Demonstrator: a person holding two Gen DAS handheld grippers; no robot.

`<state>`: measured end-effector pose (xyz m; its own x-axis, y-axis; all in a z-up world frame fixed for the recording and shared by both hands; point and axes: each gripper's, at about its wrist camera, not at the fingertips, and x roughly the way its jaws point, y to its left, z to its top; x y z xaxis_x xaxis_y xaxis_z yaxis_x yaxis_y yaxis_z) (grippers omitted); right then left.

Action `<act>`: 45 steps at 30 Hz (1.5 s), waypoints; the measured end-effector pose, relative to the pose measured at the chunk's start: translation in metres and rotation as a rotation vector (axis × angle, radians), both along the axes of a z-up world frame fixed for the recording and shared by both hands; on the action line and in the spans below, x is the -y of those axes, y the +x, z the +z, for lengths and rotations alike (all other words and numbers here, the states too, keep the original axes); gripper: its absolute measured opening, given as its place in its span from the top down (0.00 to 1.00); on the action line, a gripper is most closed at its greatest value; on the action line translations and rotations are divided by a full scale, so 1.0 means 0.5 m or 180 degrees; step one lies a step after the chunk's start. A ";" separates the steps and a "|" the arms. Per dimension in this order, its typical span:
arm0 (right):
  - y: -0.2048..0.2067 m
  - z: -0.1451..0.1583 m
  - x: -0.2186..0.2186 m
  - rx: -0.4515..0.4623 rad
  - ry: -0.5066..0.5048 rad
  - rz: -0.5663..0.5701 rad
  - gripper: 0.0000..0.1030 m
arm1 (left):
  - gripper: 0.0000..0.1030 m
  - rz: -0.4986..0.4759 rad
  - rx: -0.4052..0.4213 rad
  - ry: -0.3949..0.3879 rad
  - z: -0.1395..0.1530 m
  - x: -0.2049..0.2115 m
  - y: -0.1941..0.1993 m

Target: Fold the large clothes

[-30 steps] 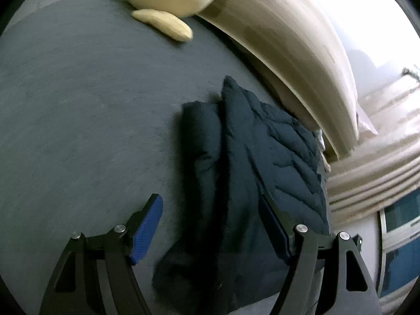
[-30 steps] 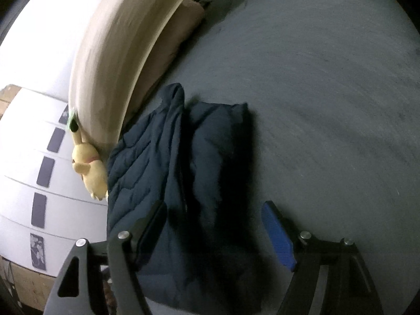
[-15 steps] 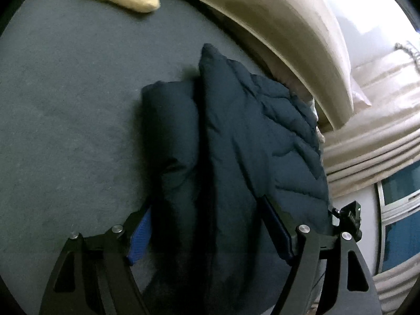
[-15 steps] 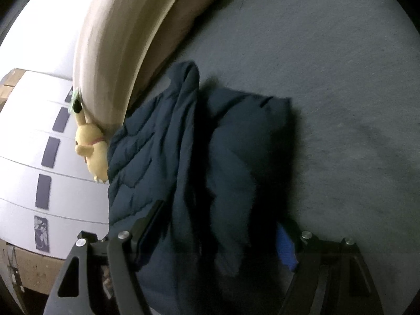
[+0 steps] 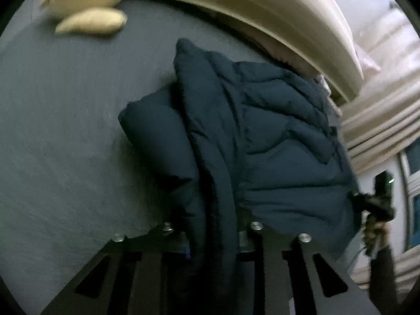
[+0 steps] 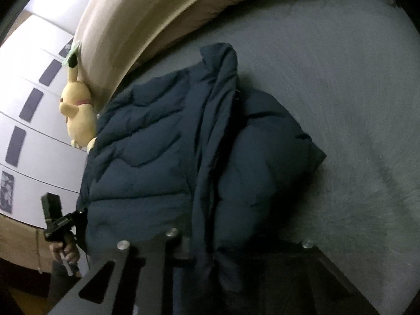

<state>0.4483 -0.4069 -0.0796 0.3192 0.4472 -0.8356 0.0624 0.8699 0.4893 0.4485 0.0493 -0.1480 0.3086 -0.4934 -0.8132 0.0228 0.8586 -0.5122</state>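
A dark navy quilted puffer jacket lies partly folded on a grey bed. In the left wrist view my left gripper is shut on the jacket's near edge, with fabric bunched between the fingers. In the right wrist view the jacket fills the middle, and my right gripper is shut on its opposite edge; the fingertips are hidden under the cloth. The jacket hangs raised between the two grippers. The other gripper shows at each view's edge.
A cream headboard and pillow run along the bed's far side. A yellow plush toy leans on the headboard; it also shows in the left wrist view. Curtains and a window stand beside the bed.
Both grippers moved in over the jacket's ends and closed on the fabric. The jacket's edges are now lifted and bunched between the fingers.
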 end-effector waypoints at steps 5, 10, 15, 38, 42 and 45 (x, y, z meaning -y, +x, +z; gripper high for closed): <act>-0.010 0.120 -0.032 0.0256 -0.0061 0.0153 0.84 | 0.86 0.0023 0.0262 0.0065 0.103 -0.005 0.008; -0.037 0.268 -0.084 0.0606 -0.0139 0.0298 0.86 | 0.86 0.0013 0.0618 0.0081 0.240 -0.001 -0.012; -0.106 0.426 -0.119 0.0973 -0.0196 0.0419 0.86 | 0.86 0.0029 0.1003 0.0040 0.390 -0.025 -0.082; -0.476 -0.016 0.036 0.0272 -0.0008 -0.0343 0.31 | 0.39 0.0599 0.0299 -0.0096 0.022 -0.083 -0.454; -0.497 0.037 0.098 0.0434 0.0045 -0.0662 0.30 | 0.39 0.0755 0.0516 0.0035 0.106 -0.159 -0.458; -0.464 0.108 0.114 0.0602 -0.0190 -0.0718 0.29 | 0.33 0.0797 0.0723 0.0062 0.165 -0.184 -0.423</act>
<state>0.2164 -0.4641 -0.0257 0.5574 0.2990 -0.7746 0.1702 0.8720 0.4590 0.2369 0.1415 -0.0655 0.5925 -0.3646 -0.7183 -0.0783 0.8614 -0.5018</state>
